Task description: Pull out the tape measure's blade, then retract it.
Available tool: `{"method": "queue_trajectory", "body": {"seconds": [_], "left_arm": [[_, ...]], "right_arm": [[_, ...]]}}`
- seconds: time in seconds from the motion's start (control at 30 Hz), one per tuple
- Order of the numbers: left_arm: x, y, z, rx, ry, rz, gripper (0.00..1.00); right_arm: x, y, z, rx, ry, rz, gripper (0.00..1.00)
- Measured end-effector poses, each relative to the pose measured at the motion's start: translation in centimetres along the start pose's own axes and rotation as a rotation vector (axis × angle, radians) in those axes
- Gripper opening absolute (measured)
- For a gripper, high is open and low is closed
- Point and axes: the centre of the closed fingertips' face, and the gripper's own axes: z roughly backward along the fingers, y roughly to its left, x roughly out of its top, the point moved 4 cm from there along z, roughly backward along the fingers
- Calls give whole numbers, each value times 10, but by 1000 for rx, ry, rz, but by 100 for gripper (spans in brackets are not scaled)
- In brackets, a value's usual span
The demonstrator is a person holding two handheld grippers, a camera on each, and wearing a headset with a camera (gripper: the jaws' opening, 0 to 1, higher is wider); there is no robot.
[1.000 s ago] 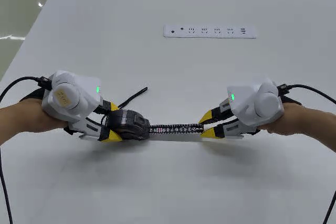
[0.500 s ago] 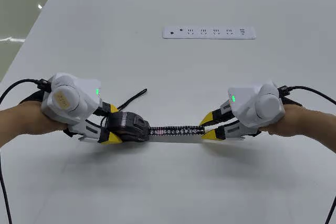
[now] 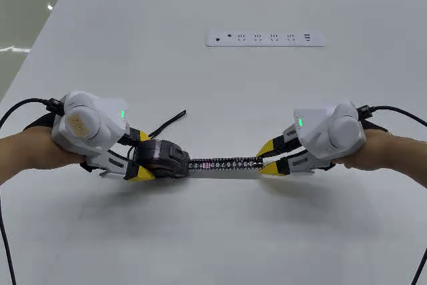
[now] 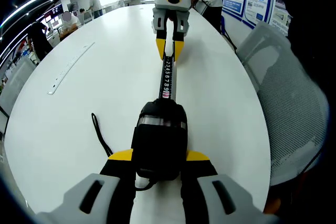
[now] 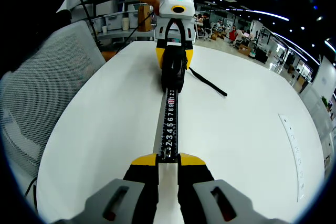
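The white surface is smooth and matte, its edge rounded in the two gripper views; a flat white power strip lies on it at the far side; well apart, nearer the person, a thin black strap lies curled across it.

The tape measure has a matt black, rubbery-looking plastic case with one glossier band; its blade is thin, dark and faintly shiny, printed white. The left gripper and right gripper wear smooth white plastic shells with matt yellow tips. The table is smooth, white, satin. The strap looks like matt black cord.
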Motion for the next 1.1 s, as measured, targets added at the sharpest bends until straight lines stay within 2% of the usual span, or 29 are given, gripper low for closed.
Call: {"method": "queue_trajectory", "body": {"seconds": [0.2, 0.9, 1.1], "left_arm": [[-3, 3, -1, -1, 1, -1, 28], [7, -4, 0, -9, 13, -6, 28], [5, -2, 0, -13, 15, -7, 28]], "right_arm": [[-4, -1, 2, -1, 4, 0, 12], [-11, 0, 9, -2, 13, -9, 12], [-15, 1, 11, -4, 16, -11, 12]]}}
